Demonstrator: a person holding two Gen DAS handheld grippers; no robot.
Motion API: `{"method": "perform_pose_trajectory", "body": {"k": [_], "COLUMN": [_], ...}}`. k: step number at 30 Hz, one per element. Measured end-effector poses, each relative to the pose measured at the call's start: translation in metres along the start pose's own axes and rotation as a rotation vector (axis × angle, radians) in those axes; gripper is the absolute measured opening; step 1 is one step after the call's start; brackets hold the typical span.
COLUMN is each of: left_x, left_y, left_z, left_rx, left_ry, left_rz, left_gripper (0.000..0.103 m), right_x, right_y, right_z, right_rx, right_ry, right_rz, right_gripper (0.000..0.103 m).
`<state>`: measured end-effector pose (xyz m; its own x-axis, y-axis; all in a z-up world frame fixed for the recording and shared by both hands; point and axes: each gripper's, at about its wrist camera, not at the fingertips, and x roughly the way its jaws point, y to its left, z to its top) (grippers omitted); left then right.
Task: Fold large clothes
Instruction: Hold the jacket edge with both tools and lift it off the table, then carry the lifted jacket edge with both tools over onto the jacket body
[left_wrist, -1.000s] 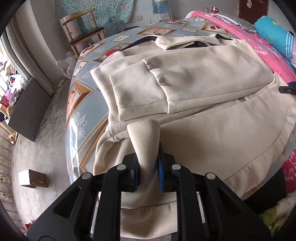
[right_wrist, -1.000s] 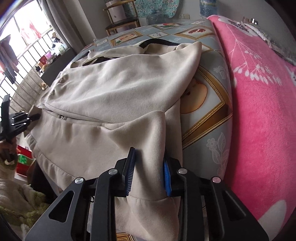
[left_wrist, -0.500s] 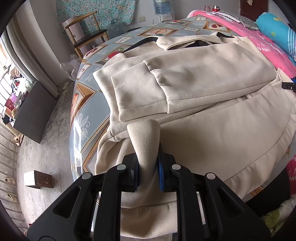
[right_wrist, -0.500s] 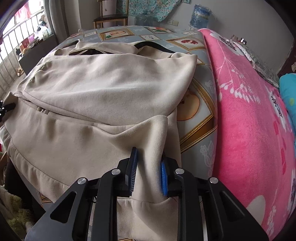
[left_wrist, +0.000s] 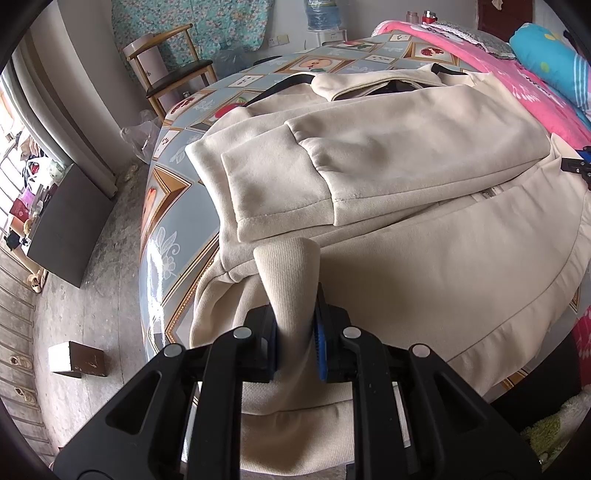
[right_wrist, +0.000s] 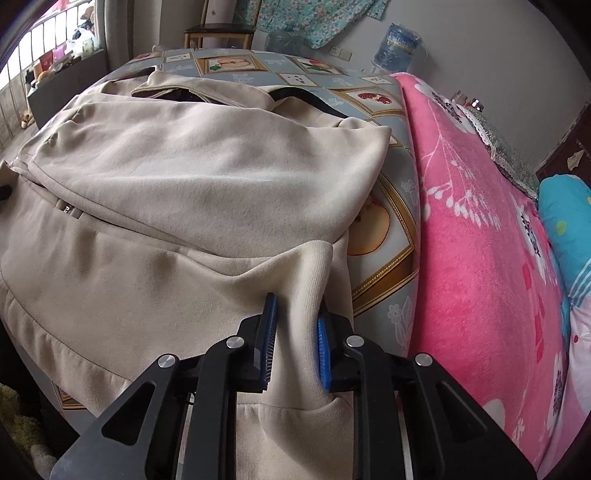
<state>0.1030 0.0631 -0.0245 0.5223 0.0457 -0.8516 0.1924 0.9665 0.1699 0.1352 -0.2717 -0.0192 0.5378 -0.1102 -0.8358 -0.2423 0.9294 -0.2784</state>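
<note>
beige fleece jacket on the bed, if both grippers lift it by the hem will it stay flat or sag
The beige fleece jacket will probably sag: its ribbed hem already bunches into a soft peak in the left gripper. It looks thick and broad, so likely fairly heavy. The right gripper is closing on another hem fold, and the fuzzy cloth seems unlikely to slip.

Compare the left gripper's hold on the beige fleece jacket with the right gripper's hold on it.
The left gripper is clamped tight on a bunched fold at one corner of the beige fleece jacket's ribbed hem; the right gripper takes the opposite corner, its jaws closing, with a gap showing beside the left pad. The left gripper works by the bed's floor-side edge; the right gripper works beside the pink floral blanket. Both point steeply down and lift hem cloth.
</note>
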Motion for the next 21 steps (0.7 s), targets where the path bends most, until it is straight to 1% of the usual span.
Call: {"method": "perform_pose_trajectory", "body": {"k": [5, 13, 15, 16, 19, 21], "left_x": [0.0, -0.001, -0.005, -0.008, -0.028, -0.046], "left_y": [0.0, -0.001, -0.002, -0.003, -0.003, -0.001], "left_z": [0.0, 0.0, -0.002, -0.004, -0.011, -0.016], "left_rx": [0.0, -0.003, 0.003, 0.006, 0.007, -0.006], "left_ry": [0.0, -0.011, -0.033, -0.046, -0.106, -0.151], "left_rz": [0.0, 0.0, 0.005, 0.006, -0.006, -0.035], "left_gripper": [0.015, 0.015, 0.015, 0.012, 0.011, 0.011], "right_x": [-0.005, -0.01, -0.018, -0.022, -0.043, -0.062], "right_y": [0.003, 0.004, 0.005, 0.005, 0.003, 0.001], "right_z": [0.0, -0.002, -0.004, -0.005, -0.012, -0.018], "right_rx": [-0.006, 0.02, 0.023, 0.028, 0.053, 0.075], "right_ry": [-0.013, -0.036, -0.059, -0.071, -0.109, -0.141], "right_rz": [-0.029, -0.035, -0.05, -0.055, -0.065, -0.072], "right_gripper": [0.012, 0.007, 0.006, 0.006, 0.006, 0.006]}}
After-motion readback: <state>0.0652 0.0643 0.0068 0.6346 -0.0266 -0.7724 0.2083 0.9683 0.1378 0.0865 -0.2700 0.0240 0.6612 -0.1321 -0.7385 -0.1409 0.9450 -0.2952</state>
